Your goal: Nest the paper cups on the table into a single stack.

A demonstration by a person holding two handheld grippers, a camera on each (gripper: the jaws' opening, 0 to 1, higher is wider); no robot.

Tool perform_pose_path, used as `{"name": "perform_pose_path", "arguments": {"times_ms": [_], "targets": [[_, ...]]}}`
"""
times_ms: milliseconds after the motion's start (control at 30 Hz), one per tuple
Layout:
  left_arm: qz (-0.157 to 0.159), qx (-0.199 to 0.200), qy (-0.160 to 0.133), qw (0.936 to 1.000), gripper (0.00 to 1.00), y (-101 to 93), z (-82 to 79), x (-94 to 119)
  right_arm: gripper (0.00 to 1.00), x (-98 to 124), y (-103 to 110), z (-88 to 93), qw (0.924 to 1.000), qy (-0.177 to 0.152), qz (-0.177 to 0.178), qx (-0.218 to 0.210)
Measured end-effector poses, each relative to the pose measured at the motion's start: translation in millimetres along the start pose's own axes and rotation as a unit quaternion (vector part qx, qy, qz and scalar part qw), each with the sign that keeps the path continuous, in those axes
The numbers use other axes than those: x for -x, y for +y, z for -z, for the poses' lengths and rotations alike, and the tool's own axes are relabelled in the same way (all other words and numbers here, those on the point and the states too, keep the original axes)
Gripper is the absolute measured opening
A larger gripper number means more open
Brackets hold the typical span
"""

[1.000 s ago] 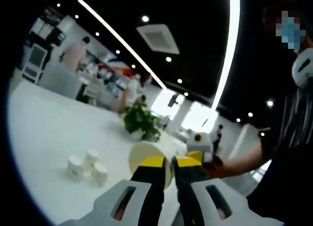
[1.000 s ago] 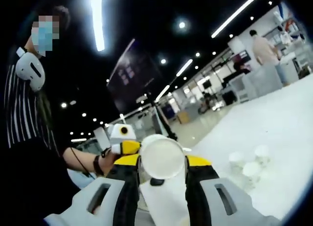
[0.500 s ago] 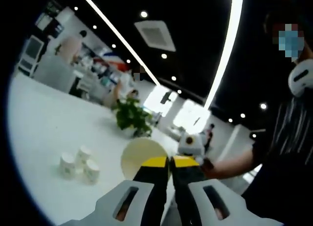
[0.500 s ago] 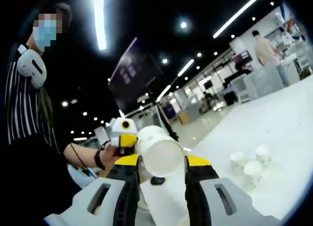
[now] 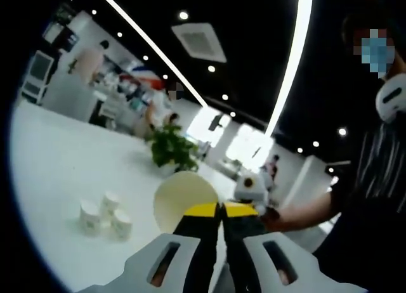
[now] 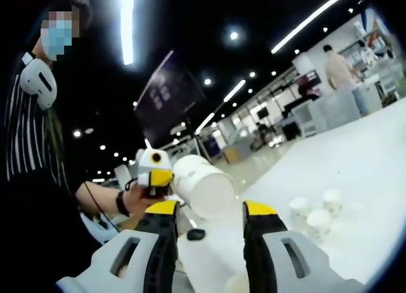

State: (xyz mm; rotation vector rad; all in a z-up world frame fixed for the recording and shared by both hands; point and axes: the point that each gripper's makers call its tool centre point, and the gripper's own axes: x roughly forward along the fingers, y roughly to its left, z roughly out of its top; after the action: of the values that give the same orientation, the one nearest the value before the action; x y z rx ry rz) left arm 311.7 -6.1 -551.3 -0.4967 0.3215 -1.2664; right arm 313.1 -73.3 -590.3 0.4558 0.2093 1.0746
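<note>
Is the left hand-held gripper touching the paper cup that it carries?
Touching. In the left gripper view, the left hand-held gripper has its yellow-tipped jaws pinched on the rim of the paper cup.

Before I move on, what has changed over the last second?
The cup held by the left hand-held gripper was between the jaw tips of the right hand-held gripper. In the right gripper view it has drawn off up and to the left and now sits tilted, base toward the camera. The left one kept its grip on the rim. The three cups on the table stayed put.
</note>
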Motion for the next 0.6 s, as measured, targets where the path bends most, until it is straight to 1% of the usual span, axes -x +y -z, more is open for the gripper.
{"name": "perform_pose_path", "arguments": {"times_ms": [100,233,400,500,533,567,600], "targets": [[-0.001,-0.003,0.008,1.0000,0.00,0.9,1.2,-0.5,0.40,4.4,-5.6,3.2,0.9995,0.011,0.021,0.021],[-0.001,-0.007,0.016,0.9999,0.00,0.2,1.1,-1.2,0.45,12.9,-12.4,6.3,0.9983,0.016,0.044,0.033],[-0.003,-0.013,0.030,0.9995,0.00,0.8,4.3,-2.6,0.47,24.0,-21.5,8.6,0.9958,0.020,0.069,0.057],[-0.004,-0.016,0.039,0.9991,0.00,0.2,7.2,-2.5,0.50,32.1,-31.9,8.8,0.9937,0.016,0.096,0.055],[-0.004,-0.016,0.041,0.9990,0.00,0.6,8.1,-2.1,0.52,34.3,-35.4,10.1,0.9929,0.017,0.104,0.055],[-0.006,-0.017,0.045,0.9988,0.00,1.1,9.5,-1.4,0.54,37.1,-40.3,12.9,0.9913,0.025,0.115,0.058],[-0.007,-0.018,0.048,0.9987,0.00,1.7,10.6,-1.0,0.56,37.6,-40.7,13.5,0.9911,0.026,0.117,0.058]]}}
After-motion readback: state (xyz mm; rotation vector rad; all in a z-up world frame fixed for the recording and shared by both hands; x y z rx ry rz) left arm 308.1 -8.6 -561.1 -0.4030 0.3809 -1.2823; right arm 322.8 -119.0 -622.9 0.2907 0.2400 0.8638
